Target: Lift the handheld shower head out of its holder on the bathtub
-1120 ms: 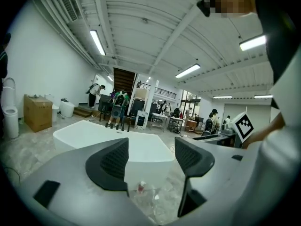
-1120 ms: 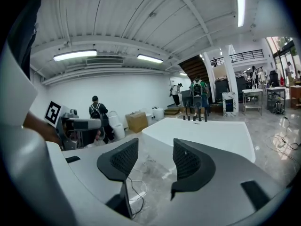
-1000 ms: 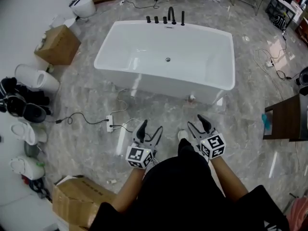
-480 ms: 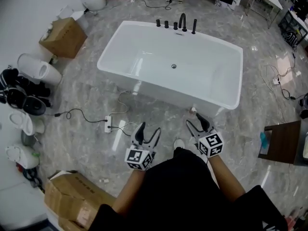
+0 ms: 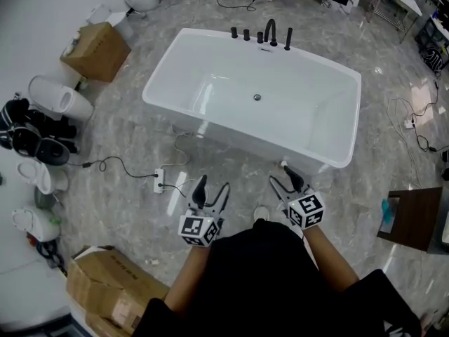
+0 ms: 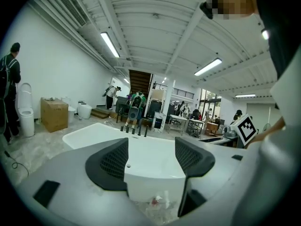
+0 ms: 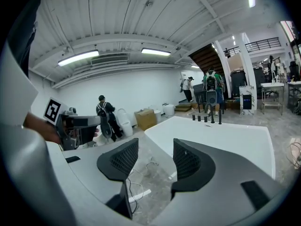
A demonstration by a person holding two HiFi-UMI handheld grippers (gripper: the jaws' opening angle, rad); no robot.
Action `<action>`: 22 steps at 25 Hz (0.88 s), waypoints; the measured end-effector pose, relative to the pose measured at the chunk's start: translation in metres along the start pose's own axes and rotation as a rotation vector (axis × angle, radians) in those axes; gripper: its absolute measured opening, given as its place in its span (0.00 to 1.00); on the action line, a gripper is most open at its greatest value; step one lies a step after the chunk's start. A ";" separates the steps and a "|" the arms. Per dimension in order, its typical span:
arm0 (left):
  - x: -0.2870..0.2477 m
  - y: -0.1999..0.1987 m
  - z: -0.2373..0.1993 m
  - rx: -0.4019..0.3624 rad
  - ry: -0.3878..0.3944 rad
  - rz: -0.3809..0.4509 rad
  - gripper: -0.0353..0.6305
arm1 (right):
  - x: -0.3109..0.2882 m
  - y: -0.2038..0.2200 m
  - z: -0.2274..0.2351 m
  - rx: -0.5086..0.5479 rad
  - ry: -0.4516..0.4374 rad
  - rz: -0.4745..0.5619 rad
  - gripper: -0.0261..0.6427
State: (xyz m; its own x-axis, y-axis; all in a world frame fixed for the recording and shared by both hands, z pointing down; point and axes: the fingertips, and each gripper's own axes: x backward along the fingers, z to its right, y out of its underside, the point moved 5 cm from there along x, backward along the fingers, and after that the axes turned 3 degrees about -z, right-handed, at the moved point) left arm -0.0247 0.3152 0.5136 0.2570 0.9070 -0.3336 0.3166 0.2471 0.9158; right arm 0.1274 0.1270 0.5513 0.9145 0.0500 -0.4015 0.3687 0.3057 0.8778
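A white bathtub (image 5: 210, 121) stands on the marble floor ahead of me. Black fittings line its far rim: small knobs, a curved spout (image 5: 270, 29) and, rightmost, the slim upright handheld shower head (image 5: 288, 38) in its holder. The left gripper (image 5: 212, 188) and the right gripper (image 5: 282, 180) hover near my body, short of the tub's near wall; both are open and hold nothing. In the left gripper view the left gripper (image 6: 150, 160) faces the tub (image 6: 155, 171) and the fittings (image 6: 134, 130). In the right gripper view the right gripper (image 7: 153, 163) faces the floor, with the tub (image 7: 225, 138) and the shower head (image 7: 219, 116) to its right.
A power strip (image 5: 160, 181) with trailing cables lies on the floor left of the grippers. Toilets (image 5: 59, 98) and a cardboard box (image 5: 95, 51) stand at the left, another box (image 5: 112, 286) at bottom left. A dark wooden table (image 5: 414, 220) is at the right. People stand beyond the tub.
The head view has shifted: the tub now sits a little further right and closer. Both grippers have kept their place near my body and stayed open.
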 end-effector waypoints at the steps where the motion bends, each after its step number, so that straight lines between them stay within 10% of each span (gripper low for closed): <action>1: -0.003 -0.001 0.000 0.003 -0.002 0.003 0.48 | -0.002 0.000 0.004 0.000 -0.003 -0.001 0.34; 22: -0.096 -0.032 -0.045 0.013 0.107 -0.003 0.48 | -0.041 -0.027 0.079 -0.033 0.134 -0.023 0.34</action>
State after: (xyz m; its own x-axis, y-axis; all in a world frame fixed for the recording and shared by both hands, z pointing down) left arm -0.1009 0.2351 0.5262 0.1572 0.9377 -0.3099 0.3293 0.2461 0.9116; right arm 0.0926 0.0413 0.5647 0.8746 0.1684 -0.4546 0.3815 0.3393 0.8598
